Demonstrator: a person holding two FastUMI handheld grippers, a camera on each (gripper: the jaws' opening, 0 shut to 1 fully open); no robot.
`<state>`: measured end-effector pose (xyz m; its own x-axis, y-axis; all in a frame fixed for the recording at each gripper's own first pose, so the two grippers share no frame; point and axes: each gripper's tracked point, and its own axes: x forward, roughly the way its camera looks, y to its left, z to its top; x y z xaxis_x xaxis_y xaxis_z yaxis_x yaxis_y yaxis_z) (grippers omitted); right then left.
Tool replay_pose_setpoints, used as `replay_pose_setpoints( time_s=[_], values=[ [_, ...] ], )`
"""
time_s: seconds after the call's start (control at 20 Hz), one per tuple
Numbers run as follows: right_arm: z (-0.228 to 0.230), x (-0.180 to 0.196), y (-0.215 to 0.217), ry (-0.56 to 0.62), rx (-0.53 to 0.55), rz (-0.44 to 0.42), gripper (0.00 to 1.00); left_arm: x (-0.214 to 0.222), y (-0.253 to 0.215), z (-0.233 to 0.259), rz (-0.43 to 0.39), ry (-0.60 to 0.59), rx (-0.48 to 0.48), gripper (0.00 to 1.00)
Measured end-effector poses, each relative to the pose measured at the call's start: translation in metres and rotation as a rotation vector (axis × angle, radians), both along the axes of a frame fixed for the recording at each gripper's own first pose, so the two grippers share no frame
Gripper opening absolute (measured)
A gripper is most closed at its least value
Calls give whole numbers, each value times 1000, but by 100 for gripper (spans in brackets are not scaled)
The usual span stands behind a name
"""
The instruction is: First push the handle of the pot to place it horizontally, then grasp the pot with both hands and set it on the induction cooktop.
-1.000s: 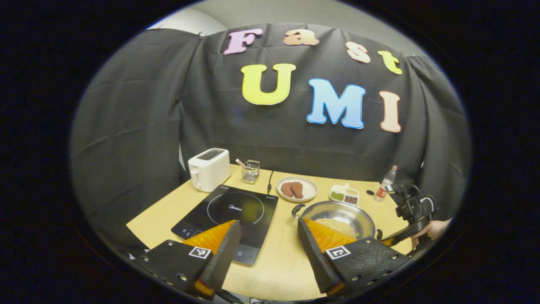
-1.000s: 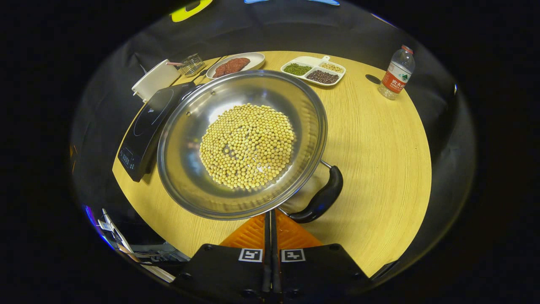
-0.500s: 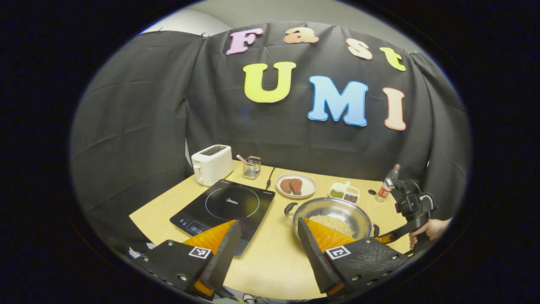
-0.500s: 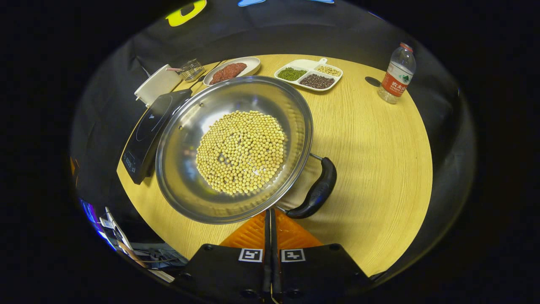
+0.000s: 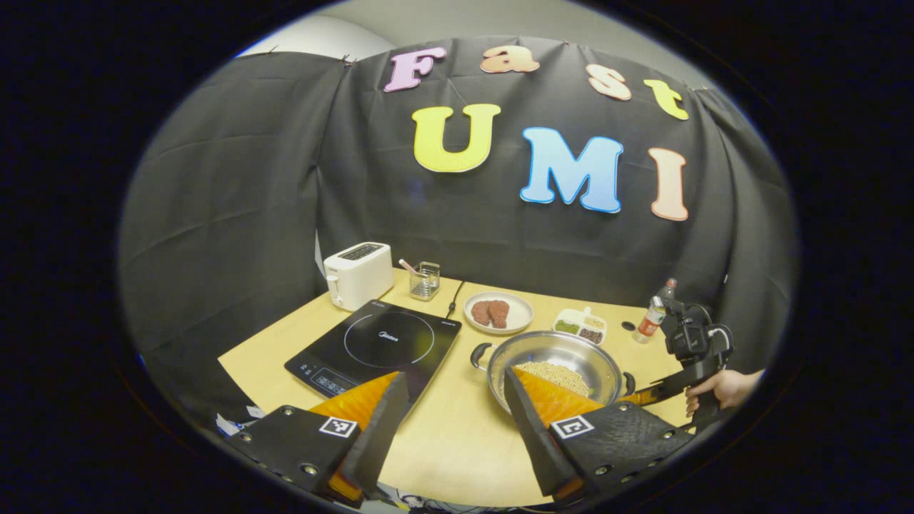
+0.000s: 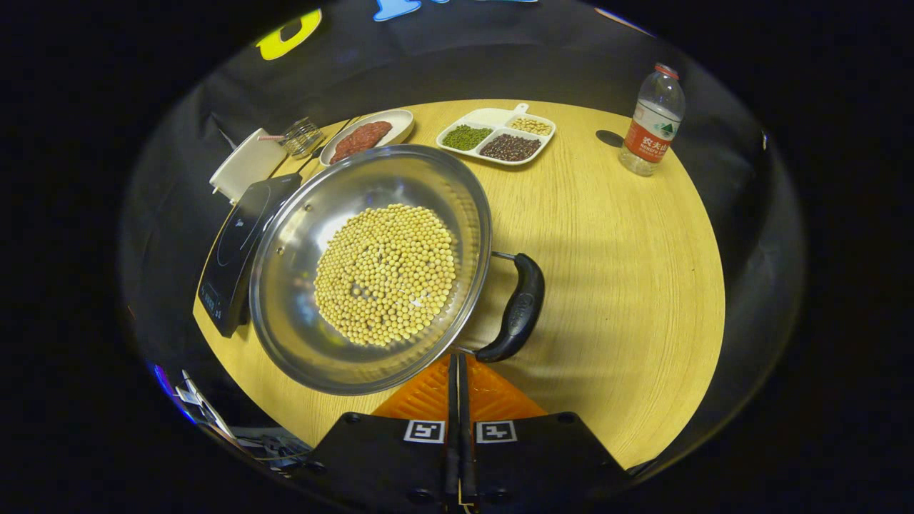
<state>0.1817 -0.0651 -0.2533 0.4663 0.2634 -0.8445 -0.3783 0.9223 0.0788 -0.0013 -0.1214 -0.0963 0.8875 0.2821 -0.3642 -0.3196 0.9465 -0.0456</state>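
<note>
The job is at its first step, I think: turning the pot (image 6: 371, 268) by pushing its handle. The right tongs (image 6: 457, 368) are pinched together with nothing between them, and their tips sit right at the near end of the black handle (image 6: 520, 308), close to the pot's rim. I cannot tell if they touch it. From the left gripper view, the pot (image 5: 553, 357) sits on the desk (image 5: 457, 442) just beside the induction cooktop (image 5: 375, 346), not on it, and its two handles look nearly level, one to each side. So the push looks almost done, though that is my guess. The left tongs (image 5: 453, 410) are wide open and hold nothing, hanging above the near desk between cooktop and pot. Next, I think each pair of tongs needs to take one handle: the right tongs must open up first, and the left tongs must go to the far handle (image 5: 480, 351) by the cooktop. Then both lift together, keeping it flat. The pot is shiny, round and wide, with short black handles. A big heap of little yellow beans (image 6: 385, 275) lies in the bottom, so tipping could spill them.
</note>
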Motion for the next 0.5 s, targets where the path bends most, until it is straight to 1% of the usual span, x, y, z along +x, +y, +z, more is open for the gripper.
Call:
replay_pose_setpoints(
  time_s=[0.1,0.15,0.3,0.4,0.5],
  values=[
    [1,6,-1,-1,11,-50,2,3,2,-2,-21,7,7,83],
    [2,9,-2,-2,19,-70,2,6,6,-1,-30,7,15,80],
    [4,16,-3,-7,33,-116,2,15,18,-4,-52,17,25,83],
    [4,21,-5,-16,37,-144,2,22,22,-8,-70,24,-10,81],
    [5,25,-4,-18,46,-168,2,31,27,-12,-85,27,-37,83]
  ],
)
